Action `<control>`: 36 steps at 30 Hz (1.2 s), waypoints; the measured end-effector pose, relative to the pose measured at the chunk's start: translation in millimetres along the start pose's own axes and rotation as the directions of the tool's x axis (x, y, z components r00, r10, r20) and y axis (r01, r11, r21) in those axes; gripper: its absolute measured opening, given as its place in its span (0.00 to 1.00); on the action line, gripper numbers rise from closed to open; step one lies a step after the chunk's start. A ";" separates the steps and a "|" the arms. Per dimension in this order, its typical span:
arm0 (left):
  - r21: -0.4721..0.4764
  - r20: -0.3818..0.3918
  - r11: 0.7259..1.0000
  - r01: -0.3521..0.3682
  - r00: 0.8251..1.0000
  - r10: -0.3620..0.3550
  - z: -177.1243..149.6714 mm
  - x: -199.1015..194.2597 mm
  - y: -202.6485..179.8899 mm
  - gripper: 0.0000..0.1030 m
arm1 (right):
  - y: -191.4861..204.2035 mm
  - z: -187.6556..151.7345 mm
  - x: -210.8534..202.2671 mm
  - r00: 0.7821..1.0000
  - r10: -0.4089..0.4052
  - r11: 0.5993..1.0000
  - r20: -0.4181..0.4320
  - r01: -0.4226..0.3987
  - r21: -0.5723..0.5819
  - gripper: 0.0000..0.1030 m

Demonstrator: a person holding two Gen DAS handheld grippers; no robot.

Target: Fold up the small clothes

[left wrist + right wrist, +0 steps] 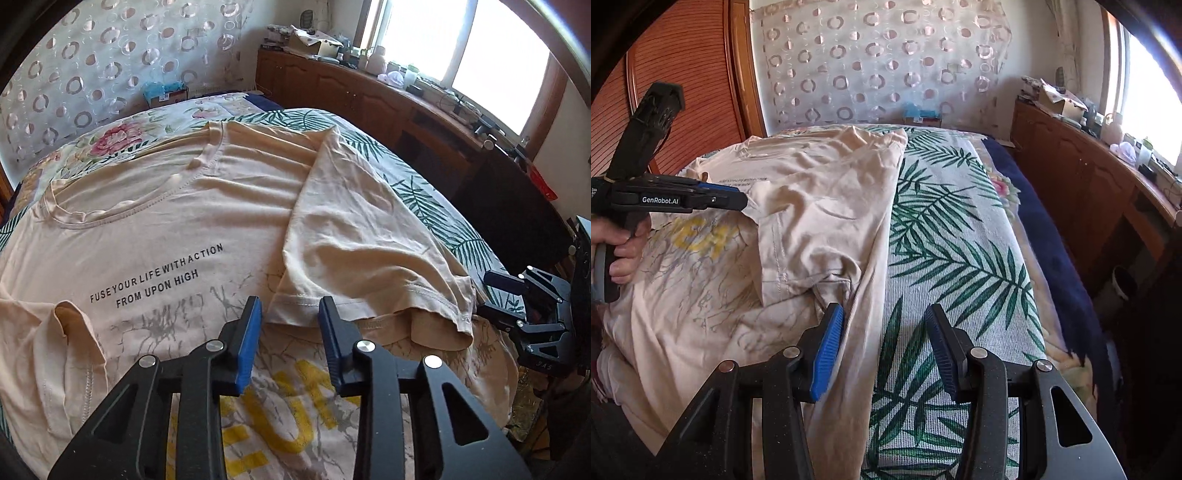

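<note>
Cream T-shirt (155, 229) spread on bed (960, 258), collar far; folded sleeve's hem just beyond left gripper (290, 306), jaws narrowly apart, empty; right gripper (884, 314), half-open, empty, straddling shirt's right edge.

Daylight floods in from the window (491, 62), which is blown out to white glare. Soft shadows sit in the folds of the shirt (192, 221). Fisheye bending curves the edges, and the corners go dark.
</note>
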State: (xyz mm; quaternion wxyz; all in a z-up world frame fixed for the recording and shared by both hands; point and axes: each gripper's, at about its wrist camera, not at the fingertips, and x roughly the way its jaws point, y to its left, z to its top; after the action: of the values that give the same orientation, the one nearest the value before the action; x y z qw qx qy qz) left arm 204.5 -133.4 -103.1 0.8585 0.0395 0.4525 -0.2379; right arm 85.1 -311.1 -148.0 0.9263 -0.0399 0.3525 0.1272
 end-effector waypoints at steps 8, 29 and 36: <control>0.025 0.052 0.999 -0.035 0.998 0.034 9.3 -20.8 7.2 0.03 | -1.2 -0.8 -2.0 1.000 -0.002 1.000 0.010 0.002 -0.020 0.47; -0.071 0.194 0.991 -0.111 0.973 0.123 4.5 -84.2 56.2 0.75 | -9.3 19.1 -5.4 1.000 0.008 1.000 0.015 -0.008 0.002 0.47; -0.116 0.311 0.967 -0.226 0.916 0.252 1.8 -132.8 77.2 0.81 | -4.8 37.8 -6.8 0.999 0.017 1.000 0.037 -0.016 -0.008 0.47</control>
State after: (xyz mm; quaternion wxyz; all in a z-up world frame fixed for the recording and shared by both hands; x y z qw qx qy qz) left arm 176.8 -16.1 -7.7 0.9445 0.0215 0.3063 -0.1167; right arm 105.7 -311.0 -115.2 0.9314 -0.0380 0.3352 0.1369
